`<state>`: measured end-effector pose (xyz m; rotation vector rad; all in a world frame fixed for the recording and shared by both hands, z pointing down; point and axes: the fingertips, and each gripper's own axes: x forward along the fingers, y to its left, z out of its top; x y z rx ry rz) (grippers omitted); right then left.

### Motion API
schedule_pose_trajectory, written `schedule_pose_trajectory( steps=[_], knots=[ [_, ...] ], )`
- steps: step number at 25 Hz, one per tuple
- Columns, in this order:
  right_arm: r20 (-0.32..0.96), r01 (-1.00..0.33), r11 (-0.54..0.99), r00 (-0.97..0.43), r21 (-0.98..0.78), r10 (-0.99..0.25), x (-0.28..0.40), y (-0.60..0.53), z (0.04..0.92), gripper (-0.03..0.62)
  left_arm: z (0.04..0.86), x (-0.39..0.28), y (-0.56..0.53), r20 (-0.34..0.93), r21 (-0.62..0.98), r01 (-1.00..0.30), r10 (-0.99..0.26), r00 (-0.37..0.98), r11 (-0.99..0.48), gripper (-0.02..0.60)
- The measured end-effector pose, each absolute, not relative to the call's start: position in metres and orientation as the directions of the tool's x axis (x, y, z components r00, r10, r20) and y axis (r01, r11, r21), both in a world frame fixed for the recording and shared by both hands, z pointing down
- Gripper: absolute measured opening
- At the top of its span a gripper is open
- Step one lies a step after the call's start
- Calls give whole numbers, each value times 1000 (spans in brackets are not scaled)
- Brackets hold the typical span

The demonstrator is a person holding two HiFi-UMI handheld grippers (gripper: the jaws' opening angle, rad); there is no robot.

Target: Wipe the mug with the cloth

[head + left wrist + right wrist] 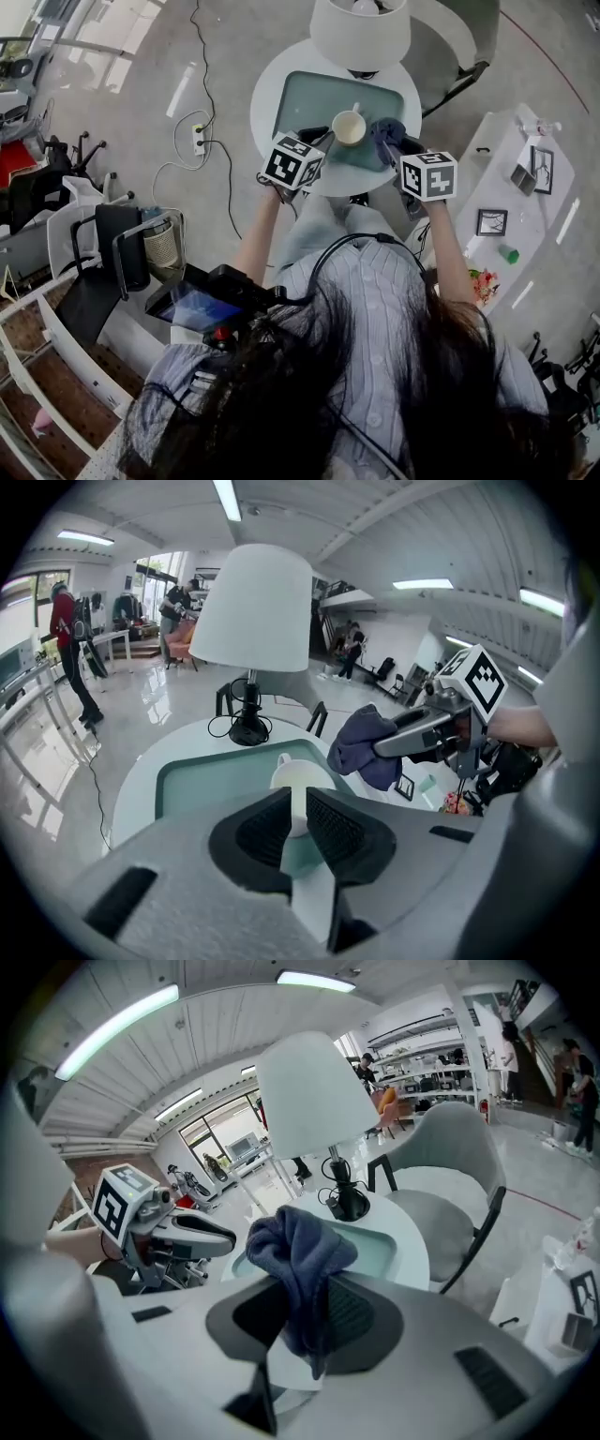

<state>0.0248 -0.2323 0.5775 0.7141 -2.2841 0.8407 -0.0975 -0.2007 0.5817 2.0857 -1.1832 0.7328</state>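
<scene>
My dark hair (375,403) and striped shirt (375,281) fill the near part of the head view, and both my arms reach out over the round white table (265,94). My left gripper (298,822) has its jaws pinched together on the near wall of the white mug (302,778), whose handle points to the far side. The mug is over the pale green tray (300,103); I cannot tell whether it rests on it. Just right of the mug, my right gripper (305,1312) is clamped on the dark blue cloth (295,1246), which bunches above the jaws. A white lamp (361,33) stands at the table's far edge.
</scene>
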Motion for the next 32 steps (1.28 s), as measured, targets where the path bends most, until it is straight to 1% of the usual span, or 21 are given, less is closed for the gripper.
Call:
schedule_pose_trajectory(
  steps=[4,8,13,18,24,32],
  knots=[
    [701,-642,673,-667,-367,-254,18,-241,584,98,587,-103,-216,752,206,-849,-477,455,-486,35],
    [726,-638,693,-644,-337,-240,13,-247,594,98,598,-100,-229,778,203,-796,-399,485,-570,37],
    [753,-614,727,-624,-306,-210,2,-256,607,98,610,-95,-242,798,236,-705,-281,533,-669,38],
    [786,-591,760,-591,-270,-179,-3,-265,617,98,618,-87,-251,822,228,-613,-187,537,-757,38],
    [817,-541,806,-561,-242,-132,-17,-271,622,98,625,-82,-258,828,241,-529,-112,550,-814,38],
    [842,-483,843,-535,-235,-72,-22,-267,630,98,639,-68,-247,860,245,-441,-16,510,-864,37]
  ],
)
